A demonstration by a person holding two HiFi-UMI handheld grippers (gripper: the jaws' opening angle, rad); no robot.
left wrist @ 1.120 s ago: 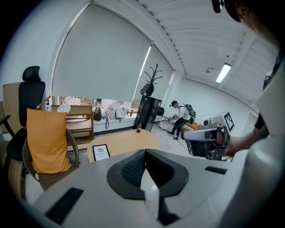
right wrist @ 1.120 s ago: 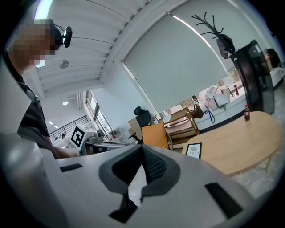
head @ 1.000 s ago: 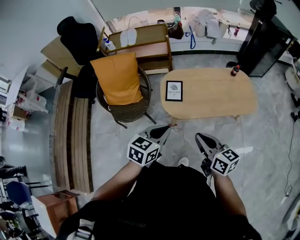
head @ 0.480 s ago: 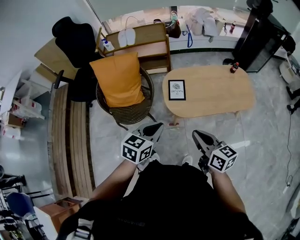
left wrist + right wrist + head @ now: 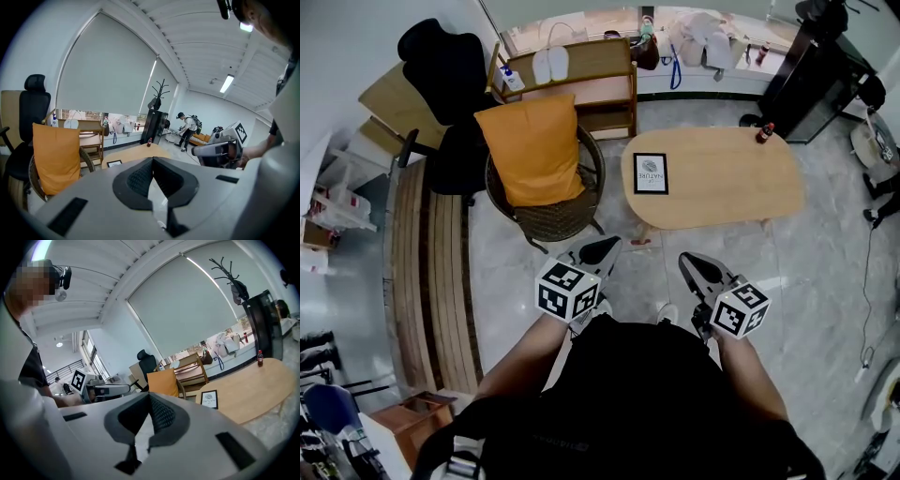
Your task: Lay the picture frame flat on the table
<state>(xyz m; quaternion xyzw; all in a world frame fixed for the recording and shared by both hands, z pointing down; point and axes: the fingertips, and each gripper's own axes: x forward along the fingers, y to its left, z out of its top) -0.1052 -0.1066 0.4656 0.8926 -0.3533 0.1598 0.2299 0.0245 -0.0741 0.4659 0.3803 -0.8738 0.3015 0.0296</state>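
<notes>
The black picture frame (image 5: 650, 173) with a white print stands near the left end of the oval wooden table (image 5: 722, 187). In the right gripper view the picture frame (image 5: 209, 399) looks propped upright and faces me. My left gripper (image 5: 605, 246) and right gripper (image 5: 686, 260) hang side by side in front of my body, over the floor and well short of the table. Both are shut with nothing between the pads. The left gripper (image 5: 152, 159) and the right gripper (image 5: 150, 394) each point toward the table.
A wicker chair with an orange cushion (image 5: 534, 150) stands just left of the table. Behind it are a black office chair (image 5: 441, 56) and a wooden shelf (image 5: 581, 80). A small bottle (image 5: 763, 134) sits at the table's far right. A person (image 5: 190, 129) stands far off.
Both grippers have drifted slightly up and left in the head view and stay shut. The picture frame has not moved on the table.
</notes>
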